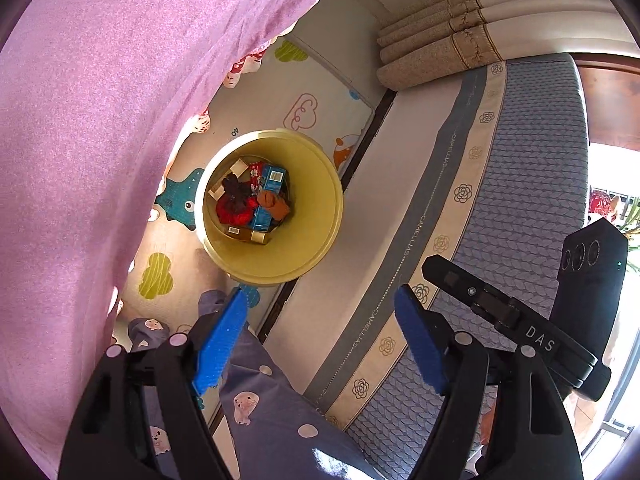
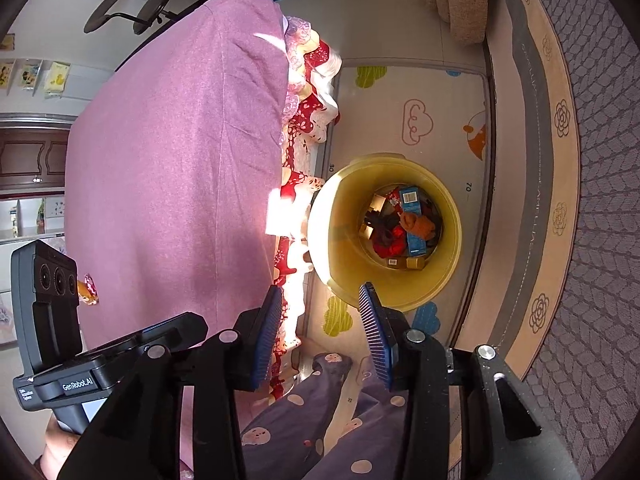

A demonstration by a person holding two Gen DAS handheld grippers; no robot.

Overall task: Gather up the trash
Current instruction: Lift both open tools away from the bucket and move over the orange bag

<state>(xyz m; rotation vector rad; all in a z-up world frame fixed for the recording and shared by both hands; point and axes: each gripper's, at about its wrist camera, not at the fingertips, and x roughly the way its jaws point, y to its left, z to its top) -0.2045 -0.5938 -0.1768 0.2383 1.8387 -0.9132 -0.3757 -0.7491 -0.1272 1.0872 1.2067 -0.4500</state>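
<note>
A yellow bin [image 1: 320, 248] stands on the play mat, seen from above. Inside lie a blue carton [image 1: 269, 196], a red wrapper [image 1: 234, 210], a brown crumpled piece [image 1: 274, 202] and small boxes. My left gripper [image 1: 320, 292] hangs above the bin's near rim, open, with nothing between its blue pads [image 1: 220, 340]. In the right wrist view the same bin [image 2: 344, 240] sits below my right gripper [image 2: 320, 289], which is also open and empty. A small orange and pink scrap [image 2: 89, 290] lies on the purple cover at the left.
A purple bed cover [image 2: 172, 160] borders the bin on one side and a grey-blue quilted mattress [image 1: 532, 168] on the other. The person's legs in spotted purple trousers [image 2: 320, 420] stand near the bin. The cartoon play mat [image 2: 420, 92] lies beneath; curtains [image 1: 440, 52] hang beyond.
</note>
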